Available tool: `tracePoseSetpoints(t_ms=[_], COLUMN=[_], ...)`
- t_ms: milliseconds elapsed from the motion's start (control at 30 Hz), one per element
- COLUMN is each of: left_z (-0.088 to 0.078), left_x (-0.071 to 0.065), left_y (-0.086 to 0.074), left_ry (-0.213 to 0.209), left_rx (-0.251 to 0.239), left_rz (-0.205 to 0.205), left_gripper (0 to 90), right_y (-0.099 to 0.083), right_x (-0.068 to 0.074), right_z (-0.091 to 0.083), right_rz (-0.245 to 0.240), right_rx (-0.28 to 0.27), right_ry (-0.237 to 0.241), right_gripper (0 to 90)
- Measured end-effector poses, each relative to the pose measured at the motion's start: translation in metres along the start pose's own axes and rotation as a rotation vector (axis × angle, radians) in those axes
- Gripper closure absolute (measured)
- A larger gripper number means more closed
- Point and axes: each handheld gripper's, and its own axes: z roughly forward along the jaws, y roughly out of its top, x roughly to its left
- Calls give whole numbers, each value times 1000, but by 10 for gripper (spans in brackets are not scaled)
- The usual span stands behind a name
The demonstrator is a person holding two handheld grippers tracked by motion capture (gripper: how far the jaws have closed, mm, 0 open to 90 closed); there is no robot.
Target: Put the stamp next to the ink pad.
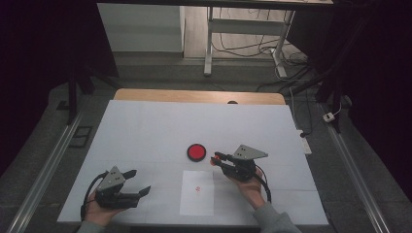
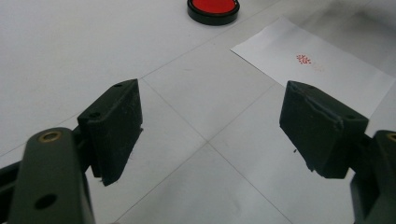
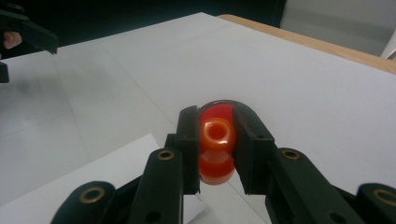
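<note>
No words or numbers can be read; a small red stamped mark (image 2: 304, 59), too blurred to make out, sits mid-sheet on the white paper (image 2: 336, 79).

Inside a dim lab or test room: white-topped bench (image 1: 145, 126) flanked by metal rails (image 1: 43, 174), loose cables (image 1: 252, 48) trailing under a desk frame (image 1: 210, 43) behind.

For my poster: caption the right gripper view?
Right claw pinching an orange stamp before the red ink pad.
</note>
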Motion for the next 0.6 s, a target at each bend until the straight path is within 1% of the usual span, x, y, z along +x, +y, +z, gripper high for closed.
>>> tracePoseSetpoints(t_ms=[233,600], left_z=[1,1], left_x=[-1,-1], left_y=[0,0], left_ry=[0,-1], left_rx=[2,2], left_rz=[3,3], left_gripper=[216,216], right_y=[0,-3], right_x=[-5,-15], right_z=[6,23], right_rz=[11,16], right_rx=[11,59], right_ry=[-18,-56], right_gripper=[722,721])
